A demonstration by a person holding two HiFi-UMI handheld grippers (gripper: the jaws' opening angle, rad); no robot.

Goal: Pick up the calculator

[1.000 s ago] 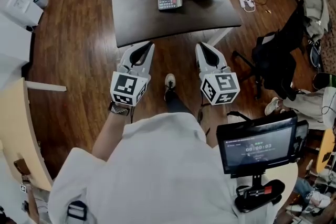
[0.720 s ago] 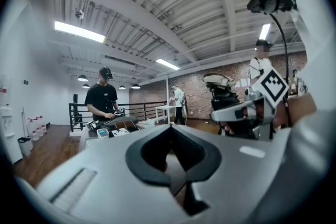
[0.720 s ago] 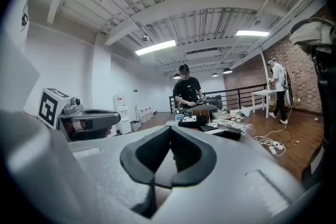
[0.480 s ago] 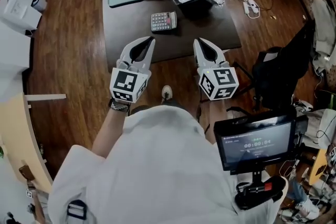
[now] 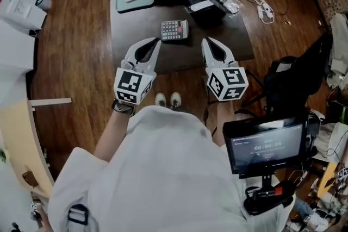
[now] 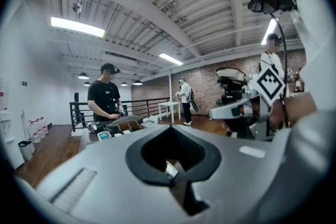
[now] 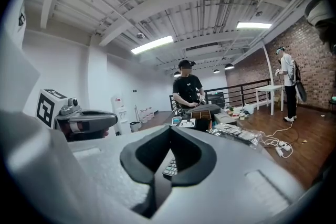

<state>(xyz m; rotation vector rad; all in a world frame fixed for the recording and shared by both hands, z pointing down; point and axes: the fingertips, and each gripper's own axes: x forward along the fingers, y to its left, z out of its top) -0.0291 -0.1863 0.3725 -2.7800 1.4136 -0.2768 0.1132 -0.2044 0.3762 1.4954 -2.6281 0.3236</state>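
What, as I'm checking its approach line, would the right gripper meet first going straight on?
Probably the calculator, seen dead ahead past the shut right gripper's tips on the dark table; depth is unclear.

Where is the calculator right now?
In the head view, the calculator lies on the dark table, just beyond and between the tips of the left gripper and right gripper, touching neither.

We can read only one thing: the small screen (image 5: 266, 146) at the lower right of the head view shows a row of pale timer digits beginning 00:00, the last pair too blurred to tell. The calculator (image 5: 174, 30) on the bench has key legends too small for us to read.
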